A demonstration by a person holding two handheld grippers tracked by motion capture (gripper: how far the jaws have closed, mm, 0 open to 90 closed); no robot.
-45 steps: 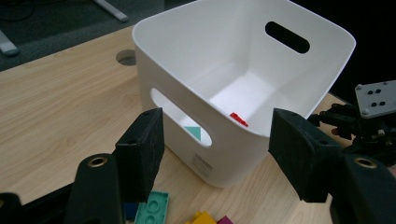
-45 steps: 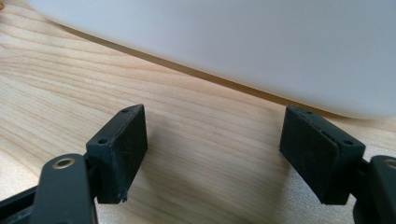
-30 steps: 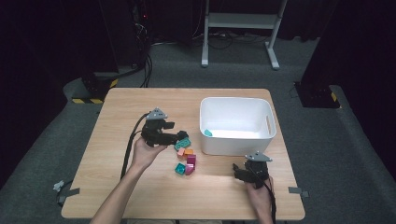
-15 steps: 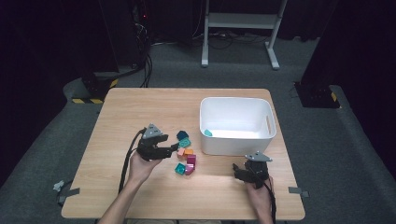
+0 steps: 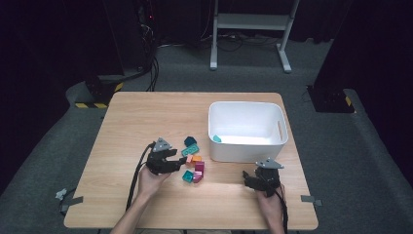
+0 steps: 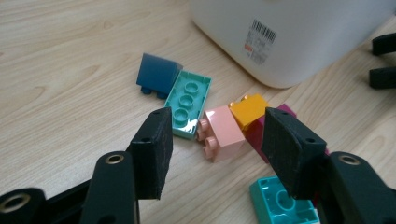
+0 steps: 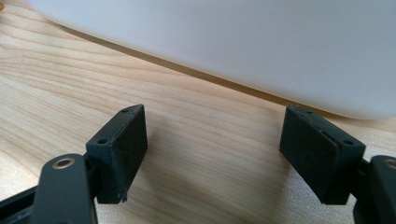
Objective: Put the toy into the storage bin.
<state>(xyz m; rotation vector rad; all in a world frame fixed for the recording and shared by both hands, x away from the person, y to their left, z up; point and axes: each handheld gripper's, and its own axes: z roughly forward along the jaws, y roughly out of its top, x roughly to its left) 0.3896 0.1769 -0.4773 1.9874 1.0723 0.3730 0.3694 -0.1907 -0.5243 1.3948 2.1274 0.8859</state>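
A cluster of toy bricks lies left of the white bin [image 5: 247, 127]: a dark blue brick [image 6: 156, 74], a mint plate [image 6: 189, 100], a pink brick [image 6: 222, 135], an orange brick [image 6: 250, 108], a magenta brick [image 5: 199, 168] and a teal brick [image 6: 280, 205]. My left gripper [image 6: 218, 116] stands open just above the table. Its jaws frame the pink brick, which lies a little ahead of them untouched. My right gripper [image 7: 212, 121] is open and holds nothing, low over bare wood facing the bin wall [image 7: 233, 46]. One teal piece [image 5: 216, 139] lies inside the bin.
The bin stands at the table's right middle, with a barcode label [image 6: 259, 39] on its near wall. In the high view my left gripper [image 5: 178, 163] is beside the bricks and my right gripper [image 5: 260, 176] is near the front edge. Cables trail from both.
My left gripper has drawn back toward the person's side and come down beside the bricks. The right gripper and the bricks have stayed put.
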